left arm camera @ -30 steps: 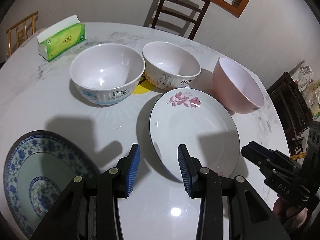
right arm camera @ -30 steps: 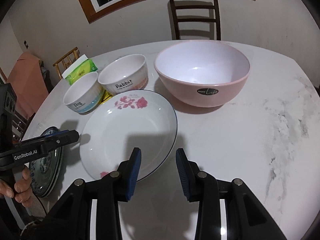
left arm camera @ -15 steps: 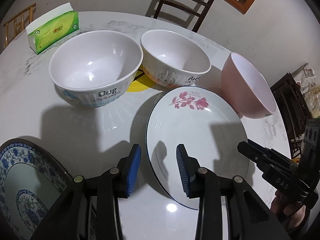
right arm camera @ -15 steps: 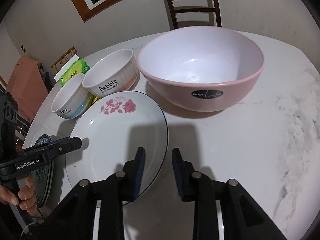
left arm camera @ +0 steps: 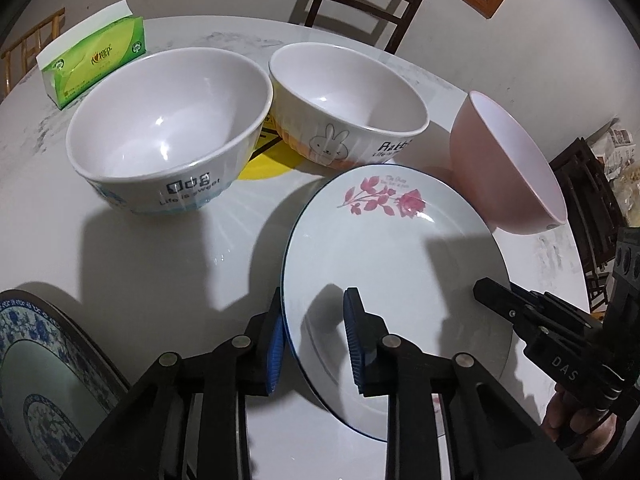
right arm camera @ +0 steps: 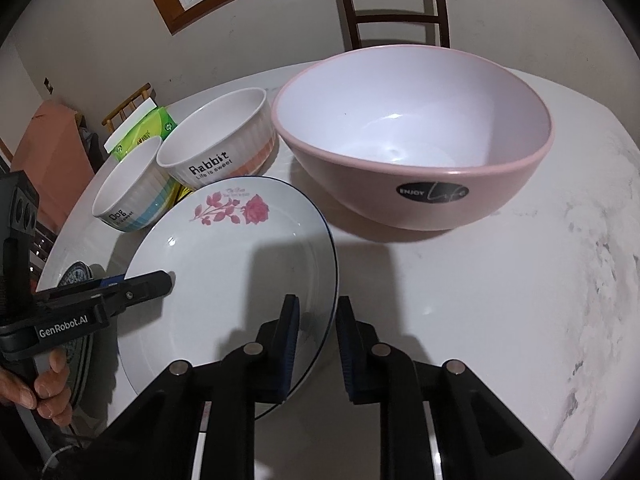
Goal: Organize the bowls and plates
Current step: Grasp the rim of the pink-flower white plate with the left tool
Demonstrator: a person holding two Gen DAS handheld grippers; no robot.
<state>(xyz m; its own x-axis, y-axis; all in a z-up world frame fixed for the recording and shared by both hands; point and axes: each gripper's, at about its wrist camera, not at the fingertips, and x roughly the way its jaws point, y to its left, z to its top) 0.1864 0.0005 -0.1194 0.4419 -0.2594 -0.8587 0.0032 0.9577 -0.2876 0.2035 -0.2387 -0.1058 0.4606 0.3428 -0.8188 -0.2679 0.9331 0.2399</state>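
Since a second ago both grippers have dropped toward the rose plate (left arm camera: 384, 264) and narrowed, which suggests a two-handed lift of it is about to begin. In the left wrist view the left gripper (left arm camera: 314, 340) straddles the plate's left rim at lower centre, its jaws closing with a gap still showing around the rim. In the right wrist view the right gripper (right arm camera: 318, 344) straddles the right rim at lower centre, jaws closing to a narrow gap, pads not clearly pressing. Both point steeply down at the table (right arm camera: 500, 280). The pink bowl (right arm camera: 412, 140) stands just beyond the plate; the blue patterned plate (left arm camera: 36, 376) lies lower left.
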